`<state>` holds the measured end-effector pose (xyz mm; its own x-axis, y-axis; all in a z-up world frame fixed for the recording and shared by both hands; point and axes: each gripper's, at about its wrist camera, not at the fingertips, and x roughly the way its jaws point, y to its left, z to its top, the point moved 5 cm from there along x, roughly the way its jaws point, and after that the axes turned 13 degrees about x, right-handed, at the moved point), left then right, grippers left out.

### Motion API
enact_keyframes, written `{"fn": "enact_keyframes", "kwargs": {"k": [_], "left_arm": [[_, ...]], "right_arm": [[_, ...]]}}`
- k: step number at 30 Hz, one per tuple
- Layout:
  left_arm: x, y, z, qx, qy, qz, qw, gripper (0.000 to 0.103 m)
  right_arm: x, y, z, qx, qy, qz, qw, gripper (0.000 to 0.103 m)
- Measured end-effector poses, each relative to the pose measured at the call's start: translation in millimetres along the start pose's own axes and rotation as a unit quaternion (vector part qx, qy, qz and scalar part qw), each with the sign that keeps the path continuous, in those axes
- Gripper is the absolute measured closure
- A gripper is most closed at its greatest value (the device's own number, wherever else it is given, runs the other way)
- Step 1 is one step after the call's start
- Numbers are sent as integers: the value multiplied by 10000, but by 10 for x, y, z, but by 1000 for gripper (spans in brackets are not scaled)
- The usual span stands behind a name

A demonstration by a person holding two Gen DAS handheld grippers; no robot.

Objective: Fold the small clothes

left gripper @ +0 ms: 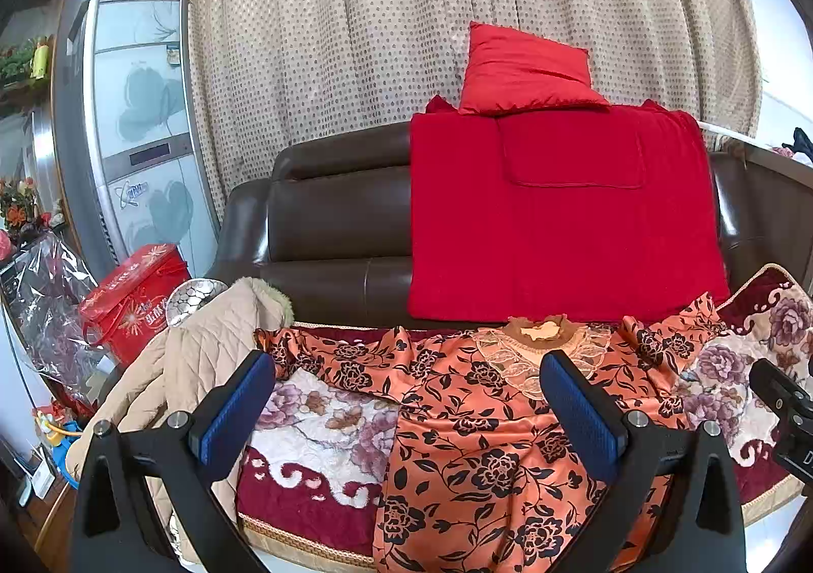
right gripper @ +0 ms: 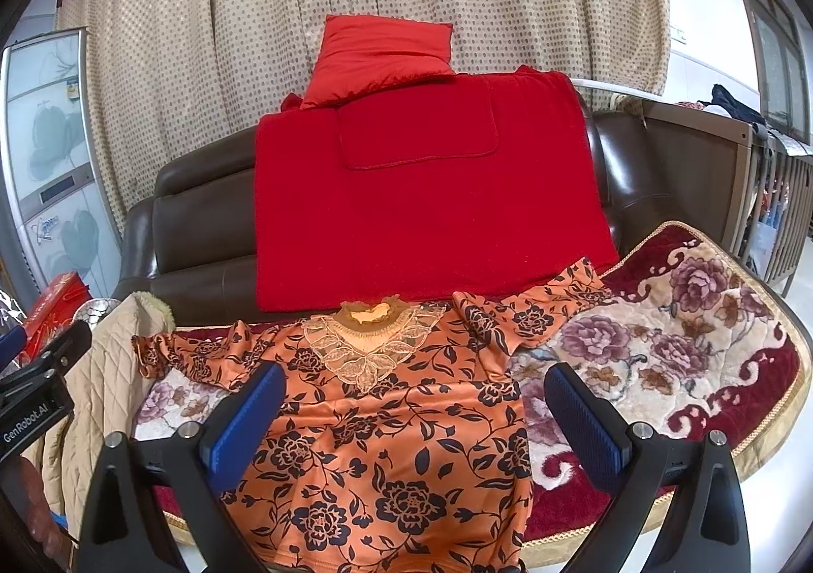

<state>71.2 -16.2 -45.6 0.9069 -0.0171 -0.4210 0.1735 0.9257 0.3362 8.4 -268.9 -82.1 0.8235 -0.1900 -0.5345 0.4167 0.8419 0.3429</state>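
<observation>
An orange blouse point(left gripper: 472, 425) point(right gripper: 386, 420) with black flowers and a lace collar lies spread flat on the sofa seat, sleeves out to both sides, hem hanging over the front edge. My left gripper point(left gripper: 406, 369) is open above its left half, blue pads wide apart and empty. My right gripper point(right gripper: 414, 380) is open too, held over the blouse's right half. Neither touches the cloth. The right gripper's body point(left gripper: 782, 415) shows at the left view's right edge, and the left gripper's body point(right gripper: 35, 400) at the right view's left edge.
A floral seat cover point(right gripper: 660, 354) tops the brown leather sofa point(left gripper: 325, 227). A red blanket point(right gripper: 421, 197) and red pillow point(right gripper: 381, 59) drape the backrest. A beige quilted jacket point(left gripper: 203, 359) lies at the left, with a red box point(left gripper: 132, 298) beyond. A wooden crib point(right gripper: 777, 197) stands at the right.
</observation>
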Motion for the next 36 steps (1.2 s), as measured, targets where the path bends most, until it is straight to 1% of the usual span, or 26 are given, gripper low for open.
{"fn": "enact_keyframes", "kwargs": {"k": [6, 16, 20, 21, 22, 23, 25, 26, 27, 28, 30, 31, 32, 33, 34, 36], "left_arm": [[69, 9, 1, 2, 47, -3, 10000, 0], [272, 5, -31, -8, 186, -19, 9998, 0], [583, 23, -159, -33, 500, -159, 9986, 0], [731, 53, -231, -48, 653, -219, 9976, 0], [861, 85, -298, -82, 779, -282, 9965, 0], [1087, 155, -419, -162, 993, -393, 9941, 0], [1409, 250, -609, -246, 1299, -436, 9903, 0], [1690, 348, -800, -291, 1609, -410, 9857, 0], [1859, 409, -924, -315, 1830, -375, 9819, 0], [2036, 470, -1067, -345, 2044, -335, 9777, 0], [2430, 626, -1375, -435, 2462, -177, 9681, 0], [2574, 682, -1491, -462, 2629, -85, 9637, 0], [2718, 745, -1622, -509, 2792, -17, 9589, 0], [2873, 804, -1746, -608, 2906, 7, 9549, 0], [3013, 858, -1859, -709, 3015, 78, 9508, 0], [3190, 906, -2015, -844, 3169, 103, 9446, 0]], "right_arm": [[18, 7, -5, -3, 15, -4, 10000, 0], [191, 33, 20, -1, 139, -20, 9999, 0], [352, -27, 35, 43, 272, 11, 9996, 0], [425, -78, 55, 101, 329, 83, 9994, 0], [544, -177, 94, 215, 416, 197, 9987, 0], [635, -263, 122, 315, 486, 261, 9980, 0], [922, -573, 197, 720, 707, 359, 9942, 0], [1101, -777, 234, 1005, 845, 460, 9903, 0], [1306, -1007, 270, 1312, 992, 563, 9848, 0], [1460, -1182, 296, 1527, 1073, 579, 9807, 0], [1832, -1597, 357, 1997, 1181, 530, 9713, 0], [2060, -1827, 388, 2230, 1235, 519, 9656, 0], [2207, -1972, 407, 2413, 1271, 511, 9607, 0], [2410, -2176, 428, 2715, 1284, 502, 9525, 0], [2519, -2293, 445, 2898, 1287, 511, 9470, 1], [2852, -2610, 480, 3411, 1274, 515, 9299, 6]]}}
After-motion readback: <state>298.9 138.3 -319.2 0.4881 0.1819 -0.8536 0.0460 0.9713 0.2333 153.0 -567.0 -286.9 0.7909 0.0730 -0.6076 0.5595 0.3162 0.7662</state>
